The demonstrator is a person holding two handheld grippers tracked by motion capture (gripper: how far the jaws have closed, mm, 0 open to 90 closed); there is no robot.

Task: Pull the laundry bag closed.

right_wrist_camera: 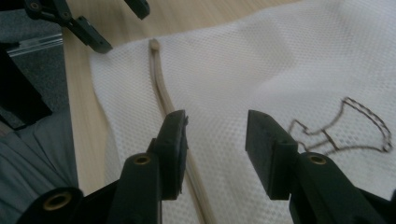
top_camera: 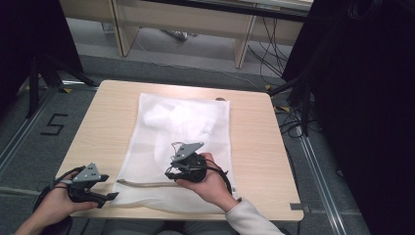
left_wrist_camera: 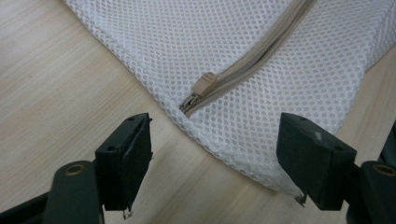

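A white mesh laundry bag (top_camera: 195, 122) lies flat on the wooden table (top_camera: 254, 147), with something white bunched inside its far half. A beige zipper (top_camera: 147, 184) runs along the bag's near edge. Its pull (left_wrist_camera: 205, 84) sits at the left end, at the bag's corner. My left gripper (top_camera: 111, 197) stands open on the table just left of that corner, and the pull lies a little ahead of its jaws (left_wrist_camera: 215, 158). My right gripper (top_camera: 169, 174) hovers open over the bag, nothing between its jaws (right_wrist_camera: 215, 135). The zipper (right_wrist_camera: 161, 88) passes under its left jaw.
The near table edge is close to both hands. Black stands (top_camera: 39, 73) flank the table, and cables (top_camera: 288, 117) trail on the floor at right. A "5" mark (top_camera: 53, 124) is taped on the floor at left. Wooden furniture (top_camera: 186, 19) stands behind.
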